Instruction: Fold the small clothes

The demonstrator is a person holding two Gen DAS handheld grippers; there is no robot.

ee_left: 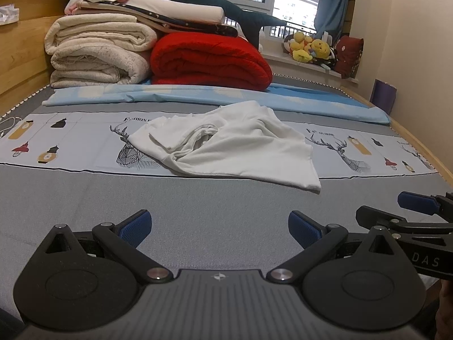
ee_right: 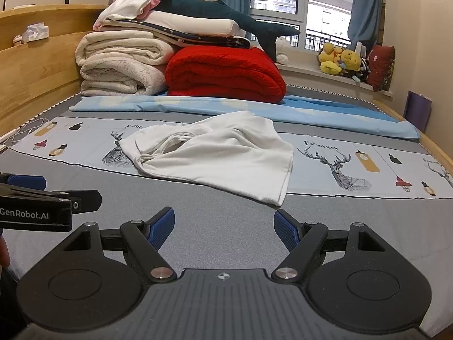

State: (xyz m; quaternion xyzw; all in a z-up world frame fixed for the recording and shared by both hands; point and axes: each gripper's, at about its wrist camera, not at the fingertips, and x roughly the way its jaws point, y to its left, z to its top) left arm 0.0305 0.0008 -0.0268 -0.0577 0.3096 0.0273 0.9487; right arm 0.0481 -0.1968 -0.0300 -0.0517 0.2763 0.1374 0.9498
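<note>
A small white garment [ee_left: 226,144] [ee_right: 215,153] lies crumpled on the bed, across the printed band of the grey sheet [ee_left: 198,212]. My left gripper [ee_left: 219,228] hovers open over the grey sheet, well short of the garment's near hem, nothing between its blue pads [ee_left: 136,226]. My right gripper [ee_right: 223,226] is open too, just short of the garment's near right corner [ee_right: 276,201]. Each gripper shows at the edge of the other's view: the right one [ee_left: 407,212] in the left wrist view, the left one [ee_right: 42,198] in the right wrist view.
At the bed's far side are stacked cream blankets [ee_left: 99,53], a red quilt [ee_left: 209,59], a dark plush shark [ee_left: 215,5] and a folded blue sheet [ee_left: 198,96]. A wooden headboard [ee_right: 34,70] runs along the left. Plush toys [ee_right: 339,59] sit on the windowsill.
</note>
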